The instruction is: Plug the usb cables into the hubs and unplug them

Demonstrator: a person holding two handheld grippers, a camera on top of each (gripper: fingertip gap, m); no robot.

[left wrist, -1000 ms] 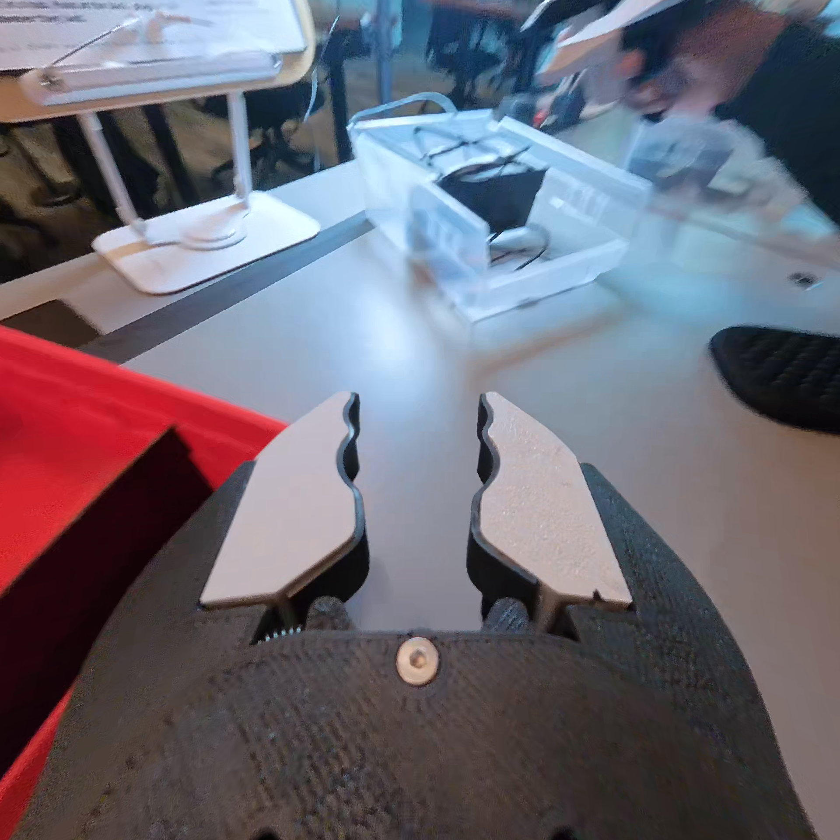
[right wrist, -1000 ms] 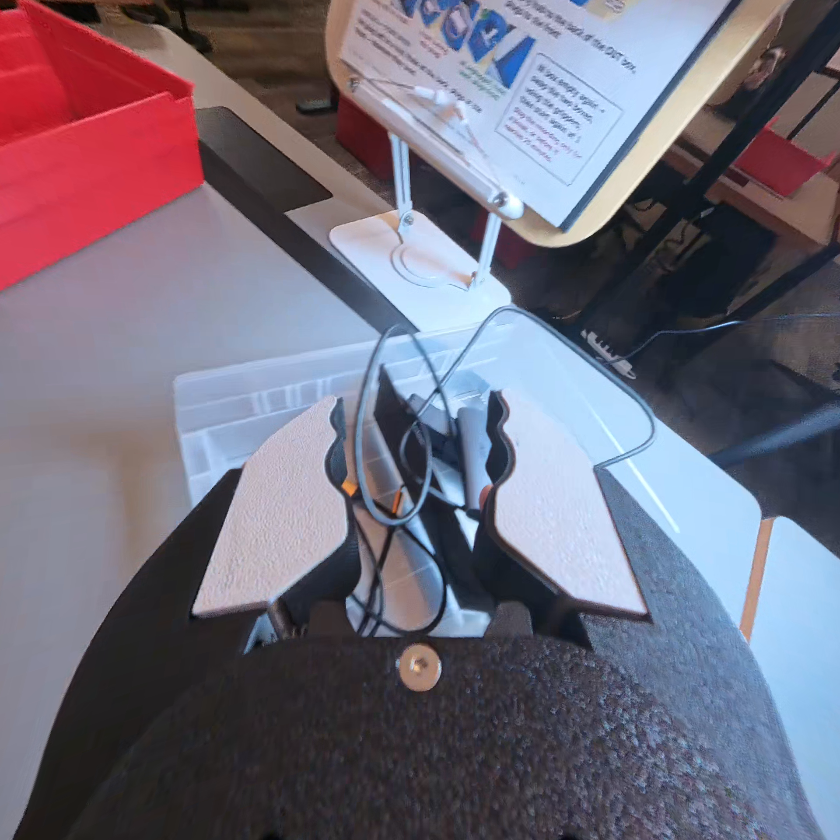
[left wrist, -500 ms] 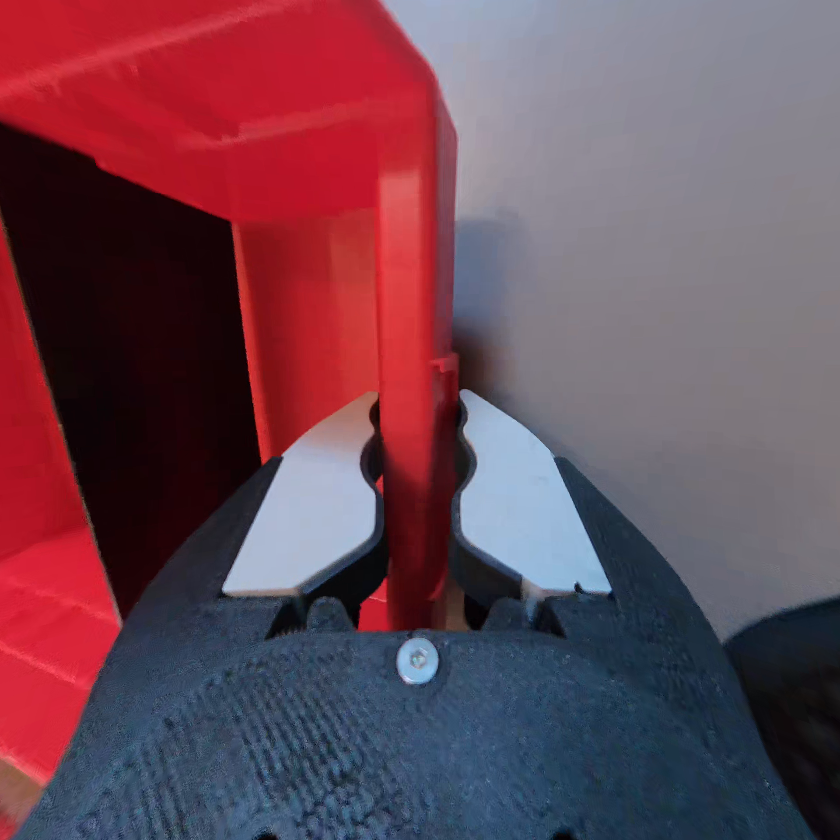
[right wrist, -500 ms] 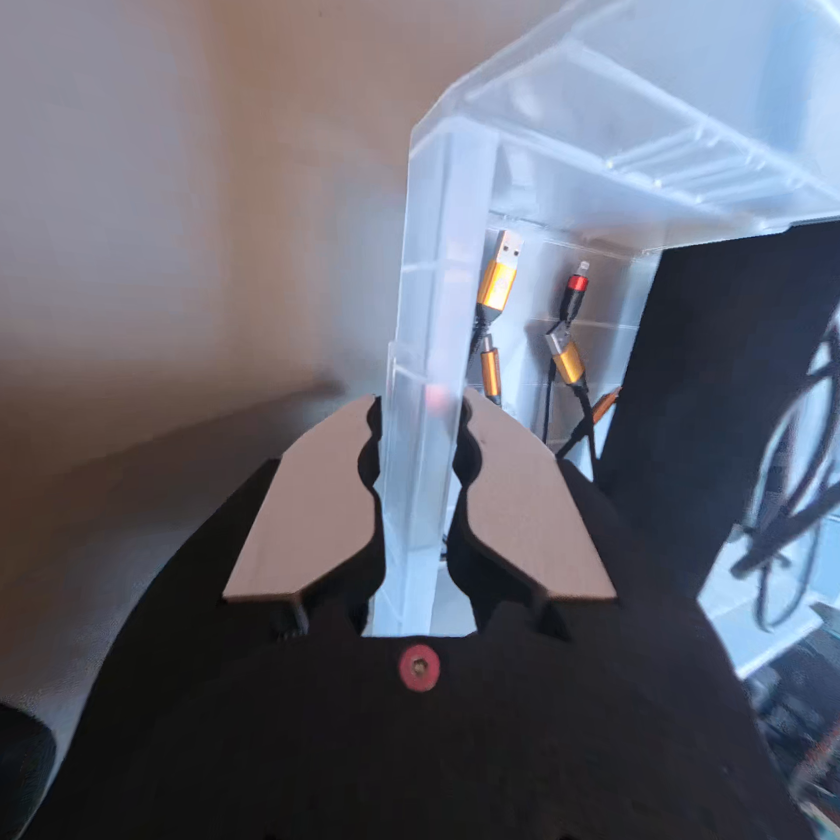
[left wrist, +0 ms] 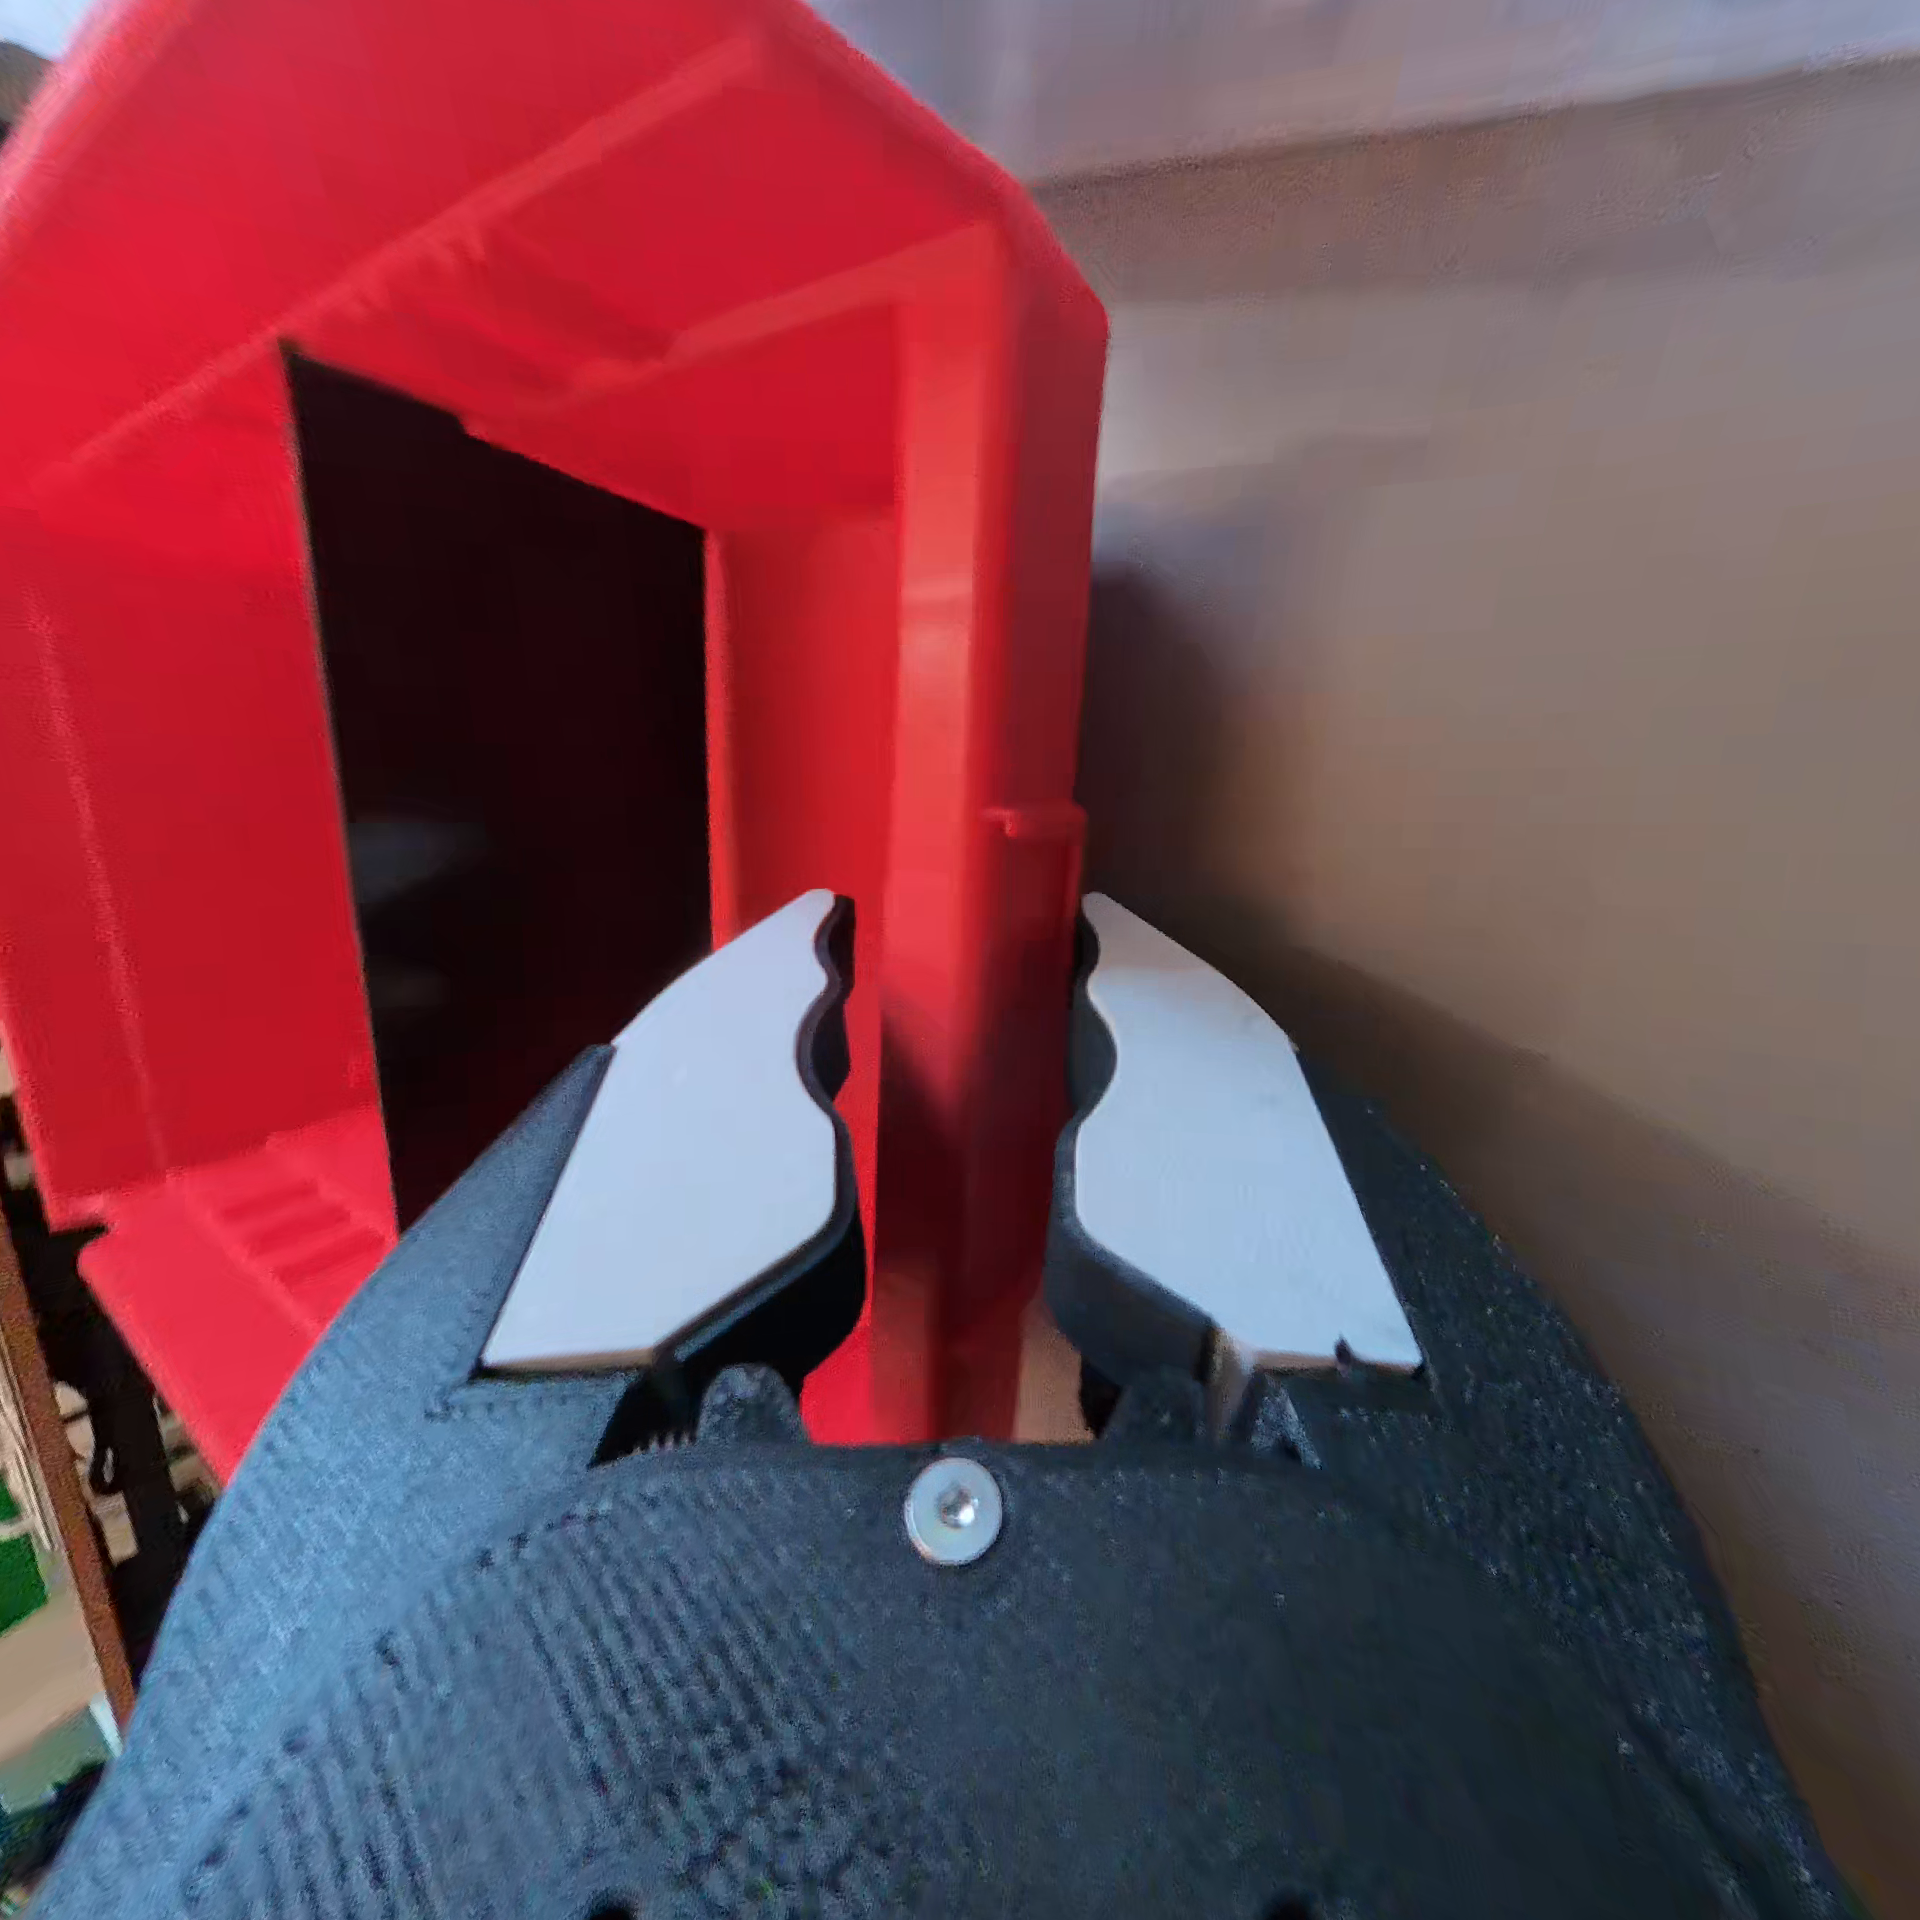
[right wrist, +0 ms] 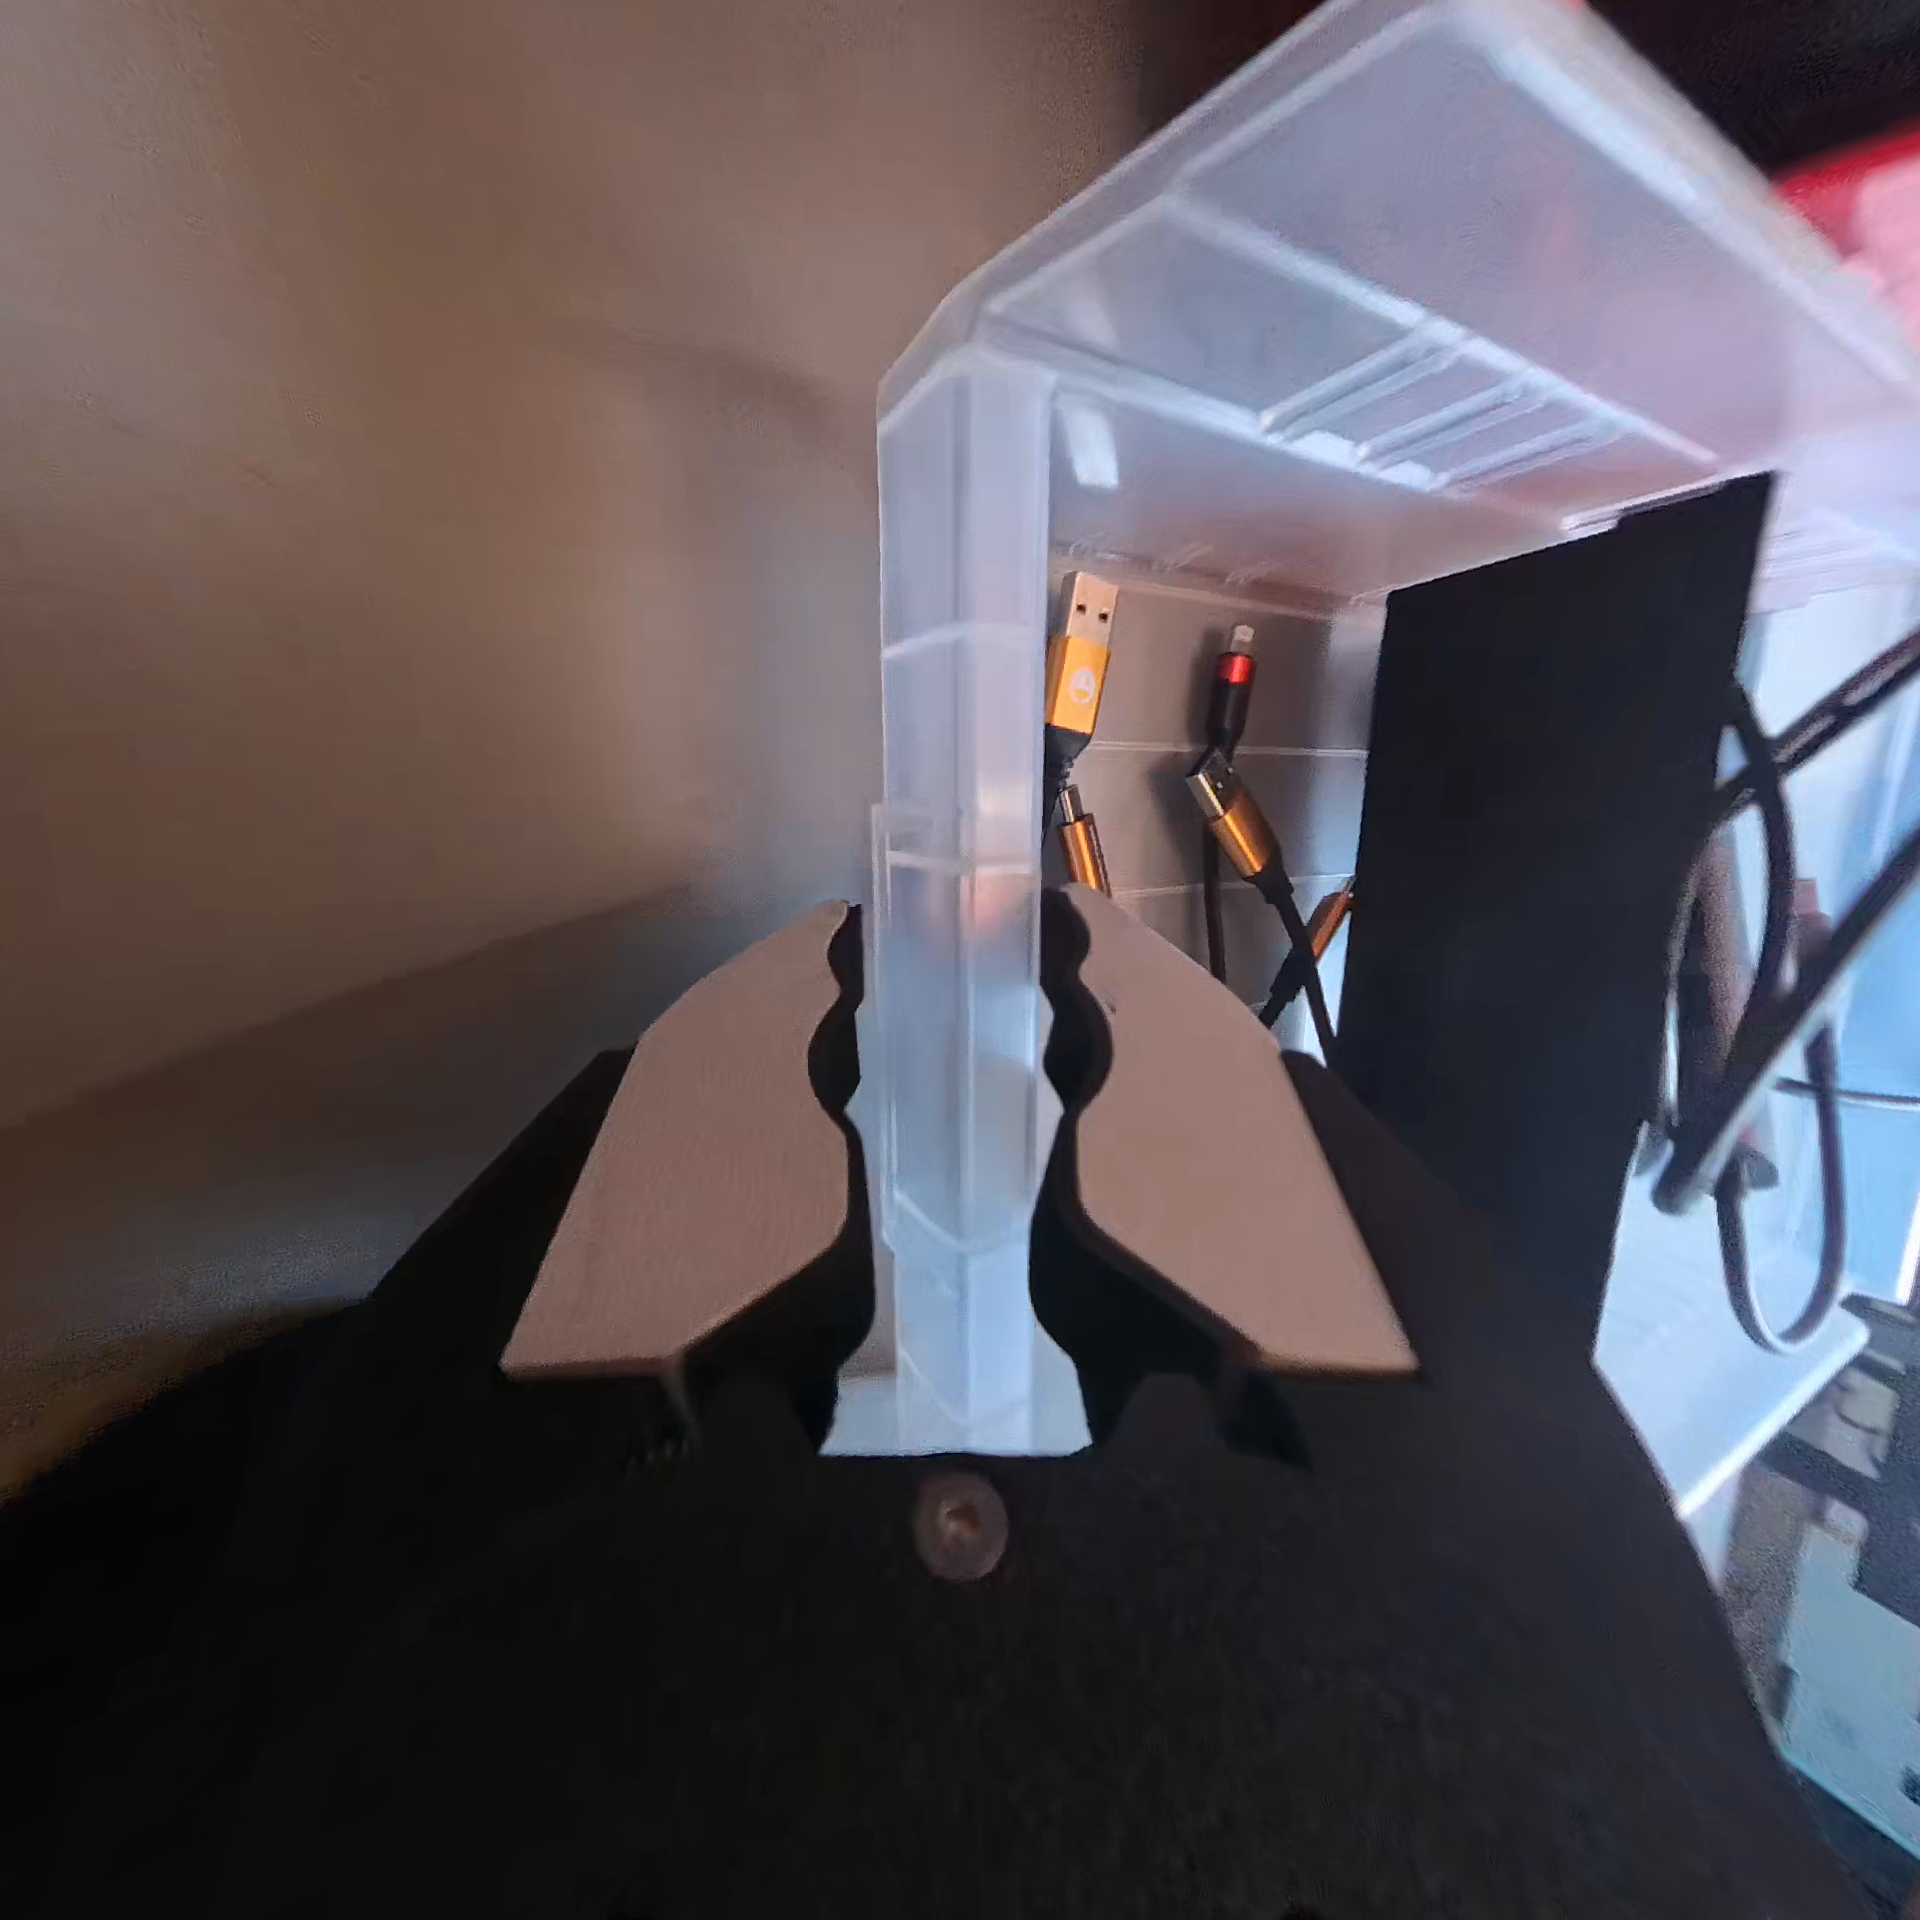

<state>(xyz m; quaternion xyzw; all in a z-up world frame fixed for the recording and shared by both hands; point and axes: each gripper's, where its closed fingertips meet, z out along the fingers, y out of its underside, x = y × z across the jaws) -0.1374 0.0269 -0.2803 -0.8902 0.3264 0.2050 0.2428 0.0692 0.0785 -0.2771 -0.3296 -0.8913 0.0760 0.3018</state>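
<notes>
My left gripper (left wrist: 966,914) is shut on the right wall of a red plastic bin (left wrist: 623,312), one finger inside and one outside. A dark panel (left wrist: 499,727) lines the bin's inside. My right gripper (right wrist: 951,914) is shut on the left wall of a clear plastic bin (right wrist: 1351,312). Inside the clear bin lie USB cables: a gold USB-A plug (right wrist: 1081,665), a red-collared plug (right wrist: 1231,675) and more gold connectors lower down. A black divider (right wrist: 1538,831) stands to their right, with thin black cords (right wrist: 1766,935) beyond it. No hub shows clearly.
The grey table top (left wrist: 1558,727) runs along the right of the red bin and, in the right wrist view (right wrist: 416,520), along the left of the clear bin. Dark clutter beyond the table edge shows at the left wrist view's lower left (left wrist: 62,1403). One gripper's finger ends stand about 20 cm off the other's.
A second ago both grippers were open, the left over the table and the right over the clear bin. Each has since closed on a bin wall. Over the last half second both views shifted slightly.
</notes>
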